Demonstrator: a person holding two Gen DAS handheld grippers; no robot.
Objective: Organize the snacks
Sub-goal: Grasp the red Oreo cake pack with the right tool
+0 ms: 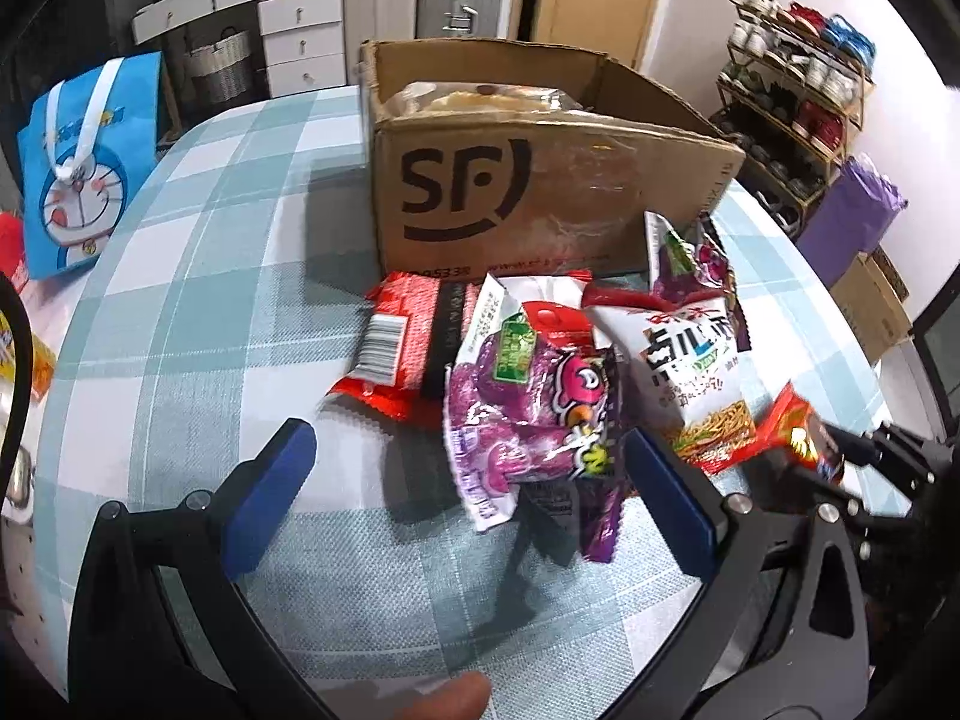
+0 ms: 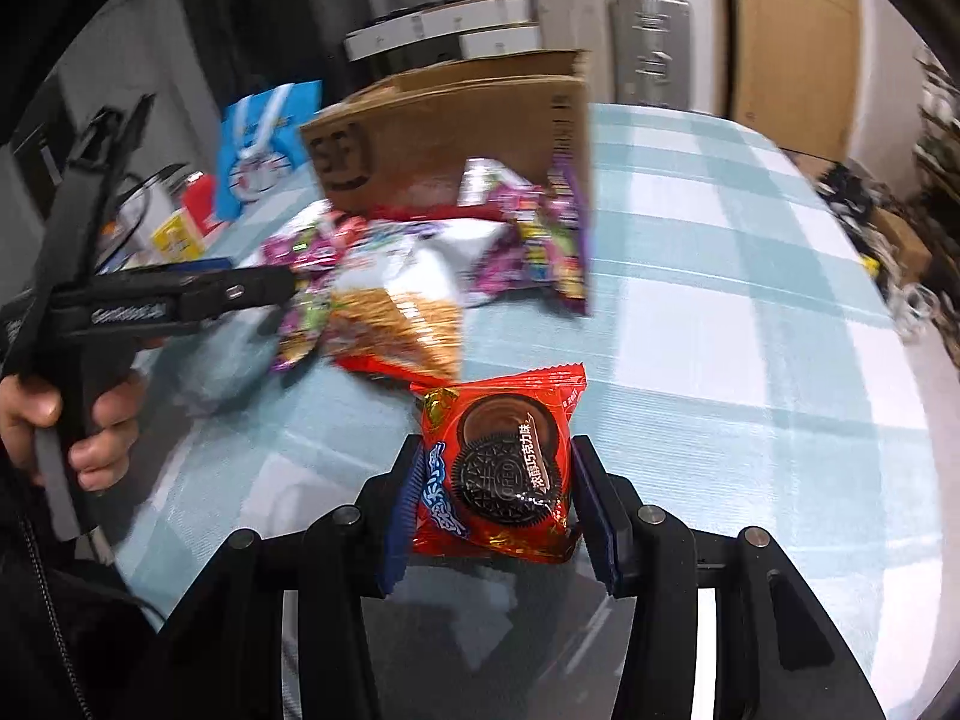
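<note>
My right gripper is shut on a red Oreo packet, held just above the checked tablecloth; in the left wrist view the same packet shows at the right edge. My left gripper is open, and a purple snack bag lies between its blue pads, nearer the right one. Behind it lie a white noodle bag, a red wrapper with a barcode and a second purple bag. An open SF cardboard box stands behind the pile with a bagged snack inside.
A blue Doraemon bag stands at the table's far left. A shoe rack and cardboard boxes sit beyond the right edge; drawers and suitcases line the back wall. A hand holds the left gripper's handle.
</note>
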